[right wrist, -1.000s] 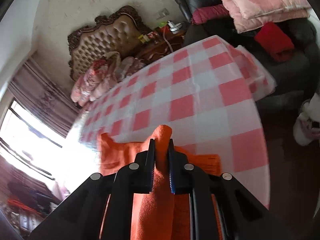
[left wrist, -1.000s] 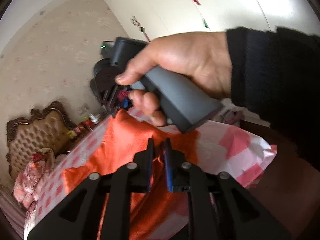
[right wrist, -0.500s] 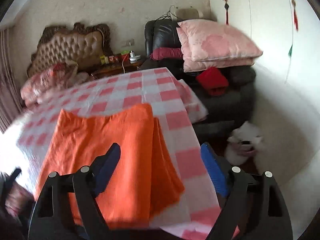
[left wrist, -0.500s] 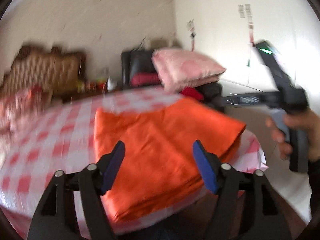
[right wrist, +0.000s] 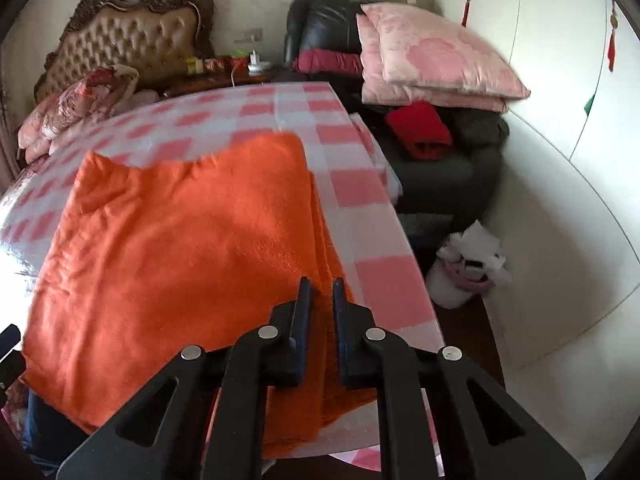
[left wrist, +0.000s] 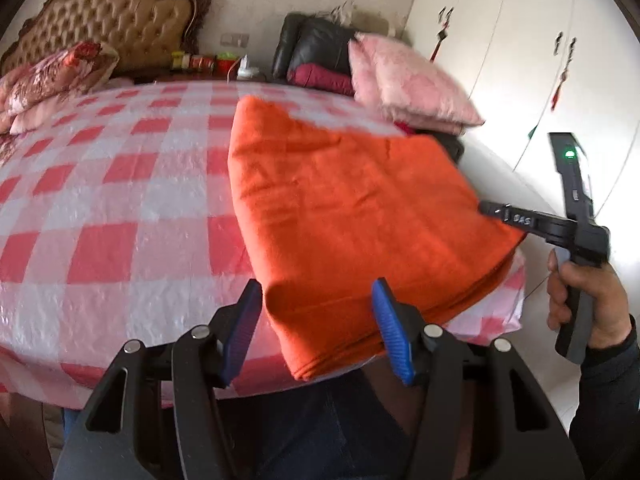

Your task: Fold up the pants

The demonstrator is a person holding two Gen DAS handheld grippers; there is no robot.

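The orange pants [left wrist: 352, 216] lie folded into a thick, many-layered rectangle on the near right part of the table [left wrist: 120, 208], their front edge hanging slightly past the table's rim; the fleecy top is smooth with a few shallow creases (the stacked layer edges show along the right side in the right wrist view).

The table wears a glossy pink-and-white checked cloth. Behind it stand a tufted headboard [left wrist: 116, 24] with floral bedding [left wrist: 48, 80] bunched at its foot, a black leather armchair [right wrist: 320, 24] piled with pink pillows [right wrist: 436, 56] and red cloth, and white wardrobe doors [left wrist: 520, 40] to the right. On the floor by the chair sits a white bin [right wrist: 468, 276] stuffed with crumpled paper.

The left gripper [left wrist: 316, 328] hovers at the near edge with its blue pads [left wrist: 244, 324] apart, gripping nothing, the pants' front corner between them untouched. The right gripper [right wrist: 321, 312] has just snapped its jaws nearly together over the pants' right edge; no cloth is pinched between them. The right hand [left wrist: 584, 300] grasps its handle.
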